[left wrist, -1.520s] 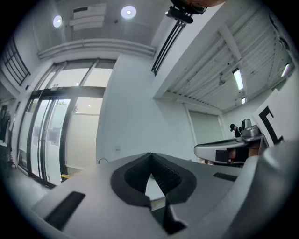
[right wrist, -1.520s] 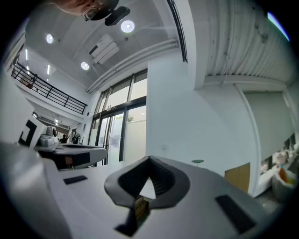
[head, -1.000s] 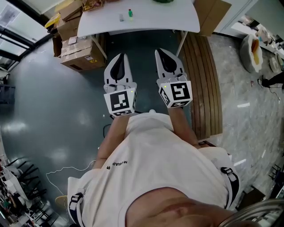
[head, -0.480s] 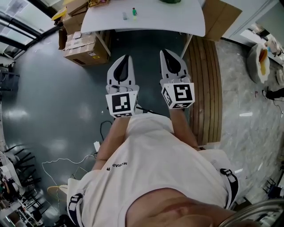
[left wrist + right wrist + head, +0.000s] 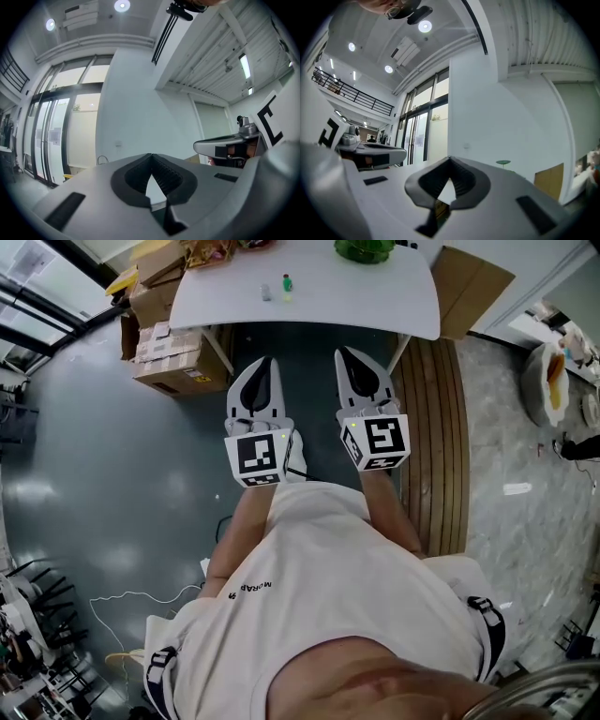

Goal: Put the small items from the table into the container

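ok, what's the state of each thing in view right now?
left tongs: shut, empty, short of the table
right tongs: shut, empty, short of the table
grey item: on the table, not in the container
green item: on the table beside it
green container: at the table's far edge, contents hidden

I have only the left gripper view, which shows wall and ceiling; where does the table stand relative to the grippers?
Observer: In the head view the white table lies ahead; the left gripper and the right gripper hang over dark floor, short of its near edge.
Operator: What is on it?
Observer: A small grey item and a small green item stand side by side, left of its middle.
Operator: And the container?
Observer: A green container sits at the far edge, right of both items.
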